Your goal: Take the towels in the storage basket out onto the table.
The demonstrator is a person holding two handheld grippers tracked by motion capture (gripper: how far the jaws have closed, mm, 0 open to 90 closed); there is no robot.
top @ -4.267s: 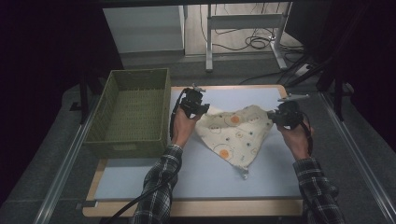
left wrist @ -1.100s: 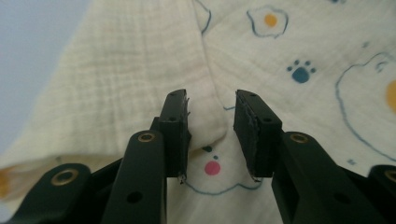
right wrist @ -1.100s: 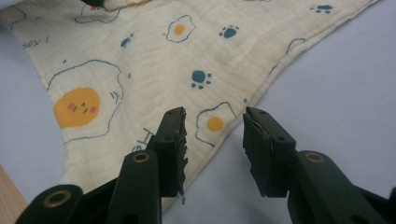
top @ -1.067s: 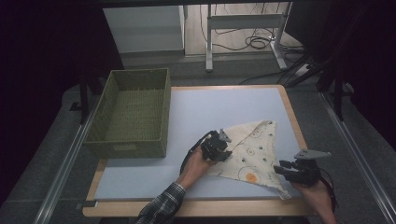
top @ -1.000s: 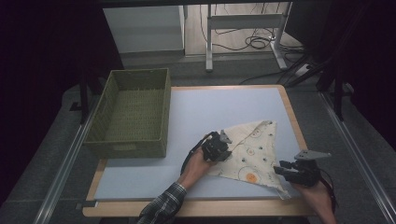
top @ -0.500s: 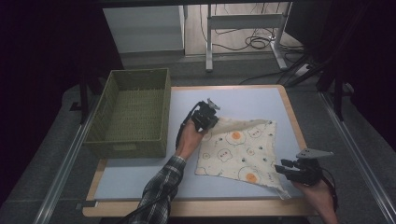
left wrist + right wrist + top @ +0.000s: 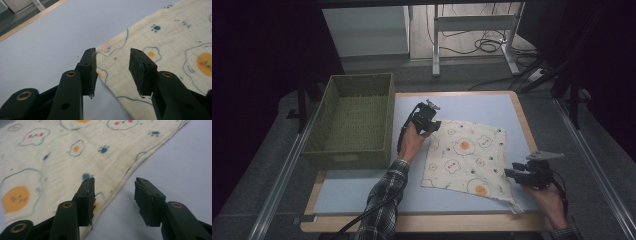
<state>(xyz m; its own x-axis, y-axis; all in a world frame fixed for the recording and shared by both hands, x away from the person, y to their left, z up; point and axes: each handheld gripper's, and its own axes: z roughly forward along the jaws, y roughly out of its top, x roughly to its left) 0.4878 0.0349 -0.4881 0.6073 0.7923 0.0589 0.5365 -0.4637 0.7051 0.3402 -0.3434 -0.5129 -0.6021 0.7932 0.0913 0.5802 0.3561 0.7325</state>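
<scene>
Cloth [image 7: 464, 157] flat on pale-blue table [image 7: 362, 192]

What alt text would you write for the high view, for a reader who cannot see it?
A printed cloth lies spread flat on a blue table, with the left gripper open at its far left corner and the right gripper open near its right edge. A green basket stands left.

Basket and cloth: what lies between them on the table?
In the high view, the left hand and left gripper, over bare blue tabletop, lie between the basket and the cloth.
</scene>
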